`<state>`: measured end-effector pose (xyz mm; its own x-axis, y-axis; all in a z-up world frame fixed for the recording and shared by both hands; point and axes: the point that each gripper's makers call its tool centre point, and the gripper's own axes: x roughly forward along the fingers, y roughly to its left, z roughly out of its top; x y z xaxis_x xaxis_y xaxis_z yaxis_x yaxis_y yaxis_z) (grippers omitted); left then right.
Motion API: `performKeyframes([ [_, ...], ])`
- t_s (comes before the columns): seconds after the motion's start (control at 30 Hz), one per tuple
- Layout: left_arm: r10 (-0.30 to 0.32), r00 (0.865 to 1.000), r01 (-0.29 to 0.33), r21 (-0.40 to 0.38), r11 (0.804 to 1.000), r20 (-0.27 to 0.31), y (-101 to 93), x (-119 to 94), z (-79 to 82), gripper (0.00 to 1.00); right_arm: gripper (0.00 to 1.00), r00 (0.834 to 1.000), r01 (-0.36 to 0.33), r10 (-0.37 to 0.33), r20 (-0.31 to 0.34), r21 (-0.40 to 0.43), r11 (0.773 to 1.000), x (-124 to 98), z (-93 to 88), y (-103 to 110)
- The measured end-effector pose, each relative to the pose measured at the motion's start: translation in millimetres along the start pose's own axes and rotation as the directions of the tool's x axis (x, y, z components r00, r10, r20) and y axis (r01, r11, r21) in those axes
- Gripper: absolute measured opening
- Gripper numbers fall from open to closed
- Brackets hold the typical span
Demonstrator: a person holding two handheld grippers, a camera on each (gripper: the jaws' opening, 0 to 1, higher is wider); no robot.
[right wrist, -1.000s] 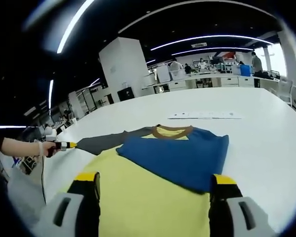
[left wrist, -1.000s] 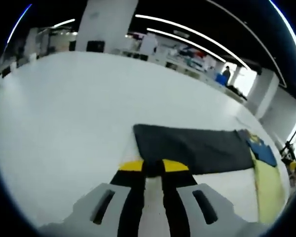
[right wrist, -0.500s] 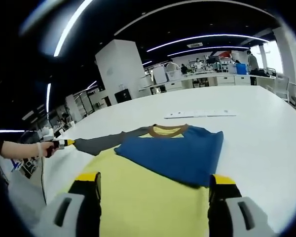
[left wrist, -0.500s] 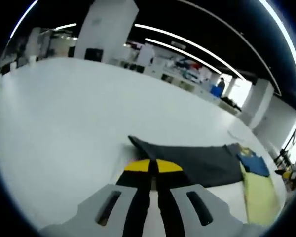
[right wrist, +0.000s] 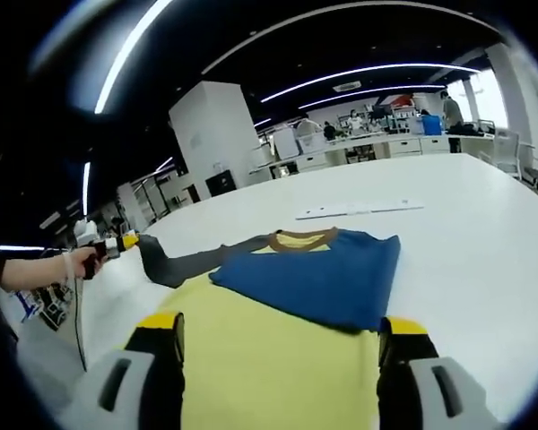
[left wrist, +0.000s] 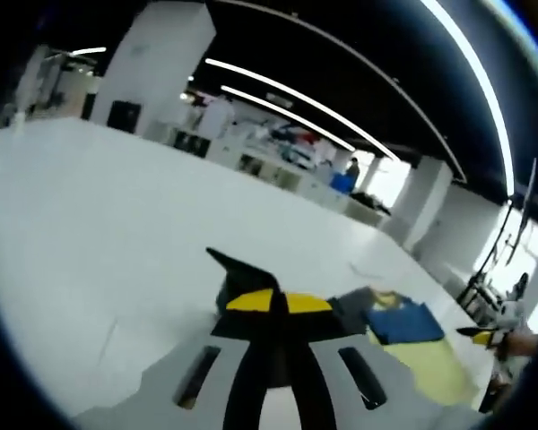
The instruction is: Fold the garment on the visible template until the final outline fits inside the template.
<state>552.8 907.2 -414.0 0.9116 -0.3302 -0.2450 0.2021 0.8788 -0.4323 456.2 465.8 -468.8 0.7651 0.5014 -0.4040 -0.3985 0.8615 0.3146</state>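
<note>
left gripper point(left wrist: 278, 303) pinches grey sleeve point(right wrist: 184, 262) | garment point(right wrist: 287, 340) yellow, blue fold

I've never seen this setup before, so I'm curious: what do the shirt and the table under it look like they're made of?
The shirt looks like soft knit fabric, probably cotton jersey: matte, lying flat, its grey sleeve draping limply where the left gripper lifts it. The table looks like smooth, hard white laminate or painted board, with a slight sheen; which one I cannot tell.
</note>
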Motion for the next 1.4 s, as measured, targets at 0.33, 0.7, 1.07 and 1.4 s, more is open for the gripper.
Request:
performKeyframes([
  [0.33, -0.128, 0.991, 0.128, 0.006, 0.992, -0.025, -68.8, 42, -7.9, 0.0, 0.88, 1.0, 0.013, -0.013, 0.025, 0.012, 1.0, -13, -2.7, -5],
  [0.7, -0.234, 0.97, 0.235, -0.004, 0.972, -0.069, -132.8, 85, -26.7, 0.0, 0.85, 0.996, 0.023, -0.027, 0.08, 0.05, 0.998, -30, 2.1, -8],
  [1.07, -0.372, 0.924, 0.374, 0.009, 0.927, -0.093, -211.2, 113, -42.0, 0.0, 0.88, 0.997, -0.008, 0.003, 0.075, 0.067, 0.998, -31, -5.9, -1],
  [1.4, -0.457, 0.882, 0.456, -0.033, 0.889, -0.116, -271.9, 132, -64.0, 0.0, 0.88, 0.997, -0.006, -0.002, 0.077, 0.098, 0.995, -40, -16.6, -7],
])
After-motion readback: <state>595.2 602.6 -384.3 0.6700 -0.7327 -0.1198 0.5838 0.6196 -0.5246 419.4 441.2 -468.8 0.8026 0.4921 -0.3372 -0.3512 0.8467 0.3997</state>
